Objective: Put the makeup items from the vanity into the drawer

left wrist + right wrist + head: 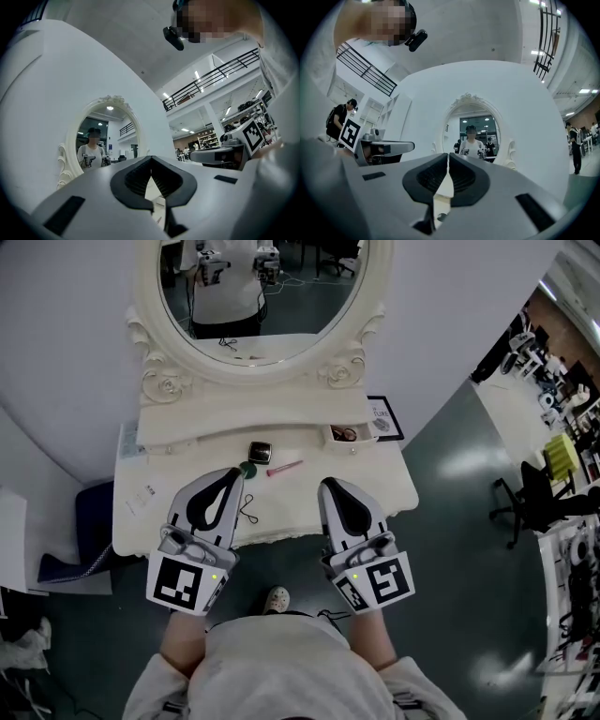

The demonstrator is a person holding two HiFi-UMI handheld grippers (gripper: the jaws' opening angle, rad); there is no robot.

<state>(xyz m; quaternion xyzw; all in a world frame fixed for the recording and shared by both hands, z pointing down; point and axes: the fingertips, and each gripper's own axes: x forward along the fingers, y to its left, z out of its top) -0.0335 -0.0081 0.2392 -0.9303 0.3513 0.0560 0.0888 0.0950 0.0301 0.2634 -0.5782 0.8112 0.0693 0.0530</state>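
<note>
In the head view a white vanity (375, 486) stands under an oval mirror (262, 296). On its top lie a square compact (260, 452), a small green round item (247, 468), a pink stick (284, 468) and a thin black loop (247, 512). A small drawer (343, 434) at the right of the raised shelf stands open with dark items inside. My left gripper (234, 471) (151, 160) is shut and empty, its tip just beside the green item. My right gripper (328, 484) (448, 157) is shut and empty over the vanity's front right.
A framed card (383, 418) leans at the shelf's right end. Papers (141, 493) lie on the vanity's left side. A dark blue object (92, 531) sits on the floor at the left, and an office chair (530, 495) stands at the far right.
</note>
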